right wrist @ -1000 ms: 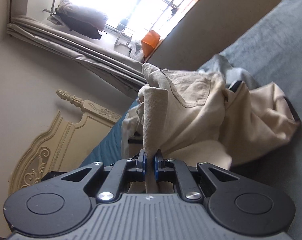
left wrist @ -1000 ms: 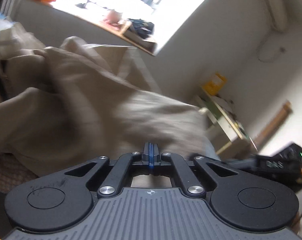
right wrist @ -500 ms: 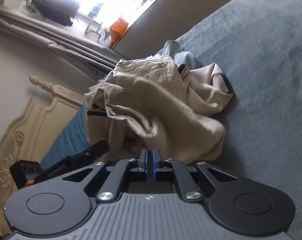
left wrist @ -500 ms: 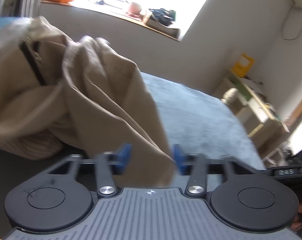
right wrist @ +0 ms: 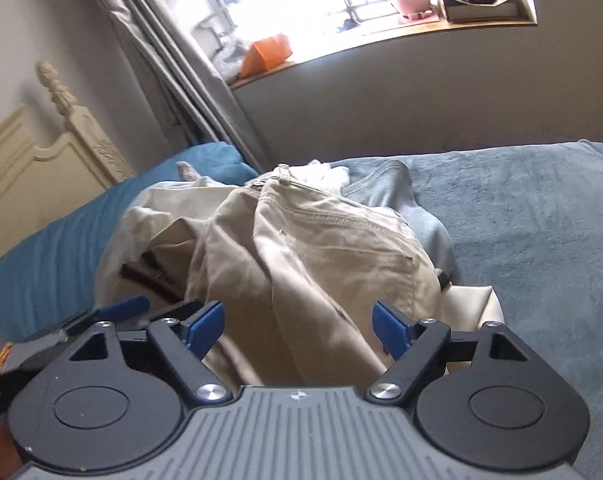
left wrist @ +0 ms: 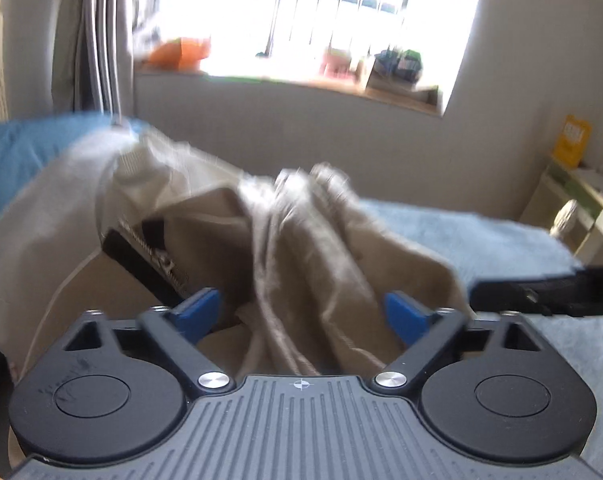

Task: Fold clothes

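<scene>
**Both claws spread wide over an unfolded heap of clothes on the bed**

*Risks.* The khaki trousers (right wrist: 321,248) lie crumpled, with no hem, waistband corner or leg end plainly presented to either claw. Closing on the nearest ridge of cloth would probably take several layers at once, so that a lift drags the whole bundle instead of opening one garment. The trousers also overlap a cream garment (right wrist: 157,216) with a dark zip band (left wrist: 141,252) and a grey garment (right wrist: 401,192); a deep bite could snag these as well and tangle the heap. The left-wrist view is smeared by motion, so seam positions there are uncertain and a pinch aimed by that view could miss. The two claws work close together: the left one shows at 9 o'clock in the right-wrist view, and a converging reach could bring them into contact.

*Claw state.* The left gripper (left wrist: 301,312) has its blue pads (left wrist: 197,312) spread wide with nothing clamped. The right gripper (right wrist: 299,326) is equally wide and holds nothing.

*Position of the clothes.* In both views trouser cloth runs from 12 o'clock down between the spread pads, under the claw body. For the right gripper the stitched pocket panel lies toward 12 to 1 o'clock, the cream garment toward 10 o'clock, and the bare grey-blue bedcover (right wrist: 541,220) toward 2 to 3 o'clock. No garment is laid flat or folded.
</scene>
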`<state>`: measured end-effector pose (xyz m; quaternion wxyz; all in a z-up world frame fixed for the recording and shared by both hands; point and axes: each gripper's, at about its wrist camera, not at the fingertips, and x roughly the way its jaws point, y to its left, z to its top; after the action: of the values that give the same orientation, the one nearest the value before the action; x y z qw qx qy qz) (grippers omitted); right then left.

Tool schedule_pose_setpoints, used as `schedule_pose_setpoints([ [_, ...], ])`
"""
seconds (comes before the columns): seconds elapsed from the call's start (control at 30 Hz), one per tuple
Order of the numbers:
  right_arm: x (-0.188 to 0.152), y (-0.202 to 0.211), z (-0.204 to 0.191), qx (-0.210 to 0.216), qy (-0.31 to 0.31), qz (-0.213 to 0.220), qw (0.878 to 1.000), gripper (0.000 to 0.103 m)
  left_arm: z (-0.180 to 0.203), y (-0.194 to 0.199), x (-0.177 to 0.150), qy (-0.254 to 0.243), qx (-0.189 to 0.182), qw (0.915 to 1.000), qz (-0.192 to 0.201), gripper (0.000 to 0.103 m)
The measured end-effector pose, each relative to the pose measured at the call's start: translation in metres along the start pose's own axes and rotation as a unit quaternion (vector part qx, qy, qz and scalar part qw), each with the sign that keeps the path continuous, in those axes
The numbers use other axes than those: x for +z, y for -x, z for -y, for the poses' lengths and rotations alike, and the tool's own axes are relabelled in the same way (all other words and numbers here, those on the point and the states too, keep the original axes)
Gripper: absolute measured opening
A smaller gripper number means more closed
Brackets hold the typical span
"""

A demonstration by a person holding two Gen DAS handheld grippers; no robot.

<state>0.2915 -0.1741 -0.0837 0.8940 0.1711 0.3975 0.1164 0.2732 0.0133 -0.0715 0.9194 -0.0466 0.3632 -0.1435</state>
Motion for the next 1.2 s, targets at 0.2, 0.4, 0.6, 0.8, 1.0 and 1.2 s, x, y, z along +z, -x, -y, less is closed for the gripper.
schedule_pose_setpoints([
  [0.2, 0.012, -0.056, -0.012, -0.054, -0.001, -0.055, 0.997, 0.059, -0.012, -0.023, 0.001, 0.032, -0.028, 0.9987, -0.027, 0.037],
  [0.4, 0.002, -0.059, -0.012, -0.072, -0.004, -0.06, 0.996, 0.008, 0.001, -0.019, -0.005, 0.013, -0.045, 0.9989, -0.003, 0.005],
  [0.6, -0.004, -0.008, -0.007, -0.048, -0.025, -0.013, 0.998, 0.007, 0.017, 0.008, -0.011, 0.016, -0.097, 0.9949, 0.021, 0.005],
  [0.8, -0.023, 0.062, 0.019, 0.003, -0.09, 0.035, 0.995, 0.006, 0.049, 0.046, -0.024, 0.021, -0.154, 0.9875, 0.026, 0.005],
  [1.0, -0.054, 0.134, 0.048, 0.046, -0.148, 0.069, 0.985, 0.006, 0.096, 0.085, -0.047, 0.016, -0.213, 0.9768, 0.019, 0.005],
  [1.2, -0.094, 0.198, 0.081, 0.068, -0.186, 0.073, 0.977, 0.006, 0.148, 0.115, -0.085, 0.024, -0.258, 0.9657, -0.013, 0.005],
])
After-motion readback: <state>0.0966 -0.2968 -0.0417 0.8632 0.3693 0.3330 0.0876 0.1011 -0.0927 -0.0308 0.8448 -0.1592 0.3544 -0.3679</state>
